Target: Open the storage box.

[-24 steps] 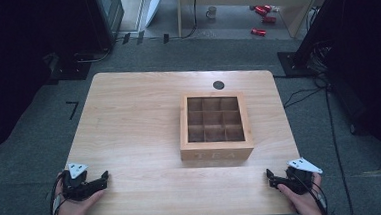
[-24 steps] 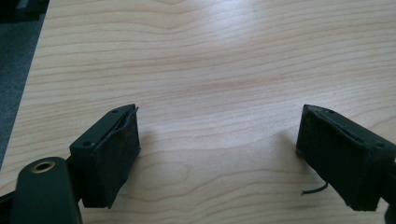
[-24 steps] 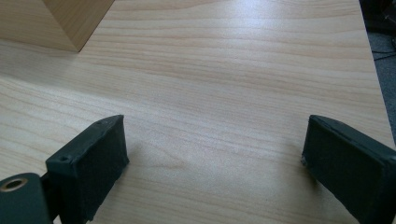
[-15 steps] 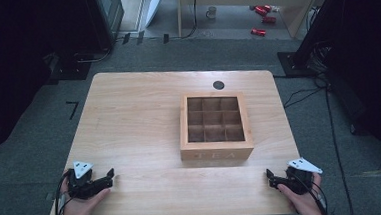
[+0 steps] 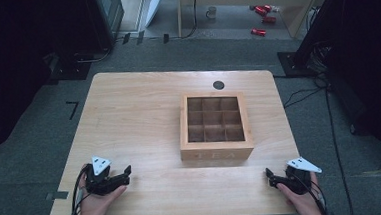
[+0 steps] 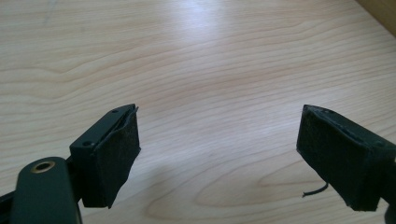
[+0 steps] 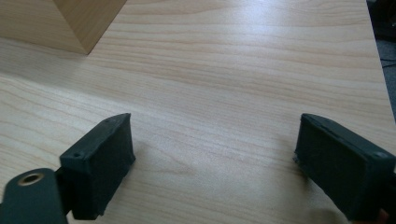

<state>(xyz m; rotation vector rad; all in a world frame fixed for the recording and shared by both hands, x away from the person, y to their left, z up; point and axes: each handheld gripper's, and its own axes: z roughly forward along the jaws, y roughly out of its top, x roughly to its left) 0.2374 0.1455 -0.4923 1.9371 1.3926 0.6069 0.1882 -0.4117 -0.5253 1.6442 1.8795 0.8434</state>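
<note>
Wooden box (image 5: 215, 127), nine empty compartments, probably stiff and fairly light; best gripped over a side wall. Left gripper (image 5: 124, 174) and right gripper (image 5: 272, 177) wide open, empty.

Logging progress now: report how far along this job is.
Nothing looks done: the square wooden box with nine compartments sits empty on the light wooden table. In hand: nothing; the left gripper and right gripper are open near the front edge. All handling remains.
</note>
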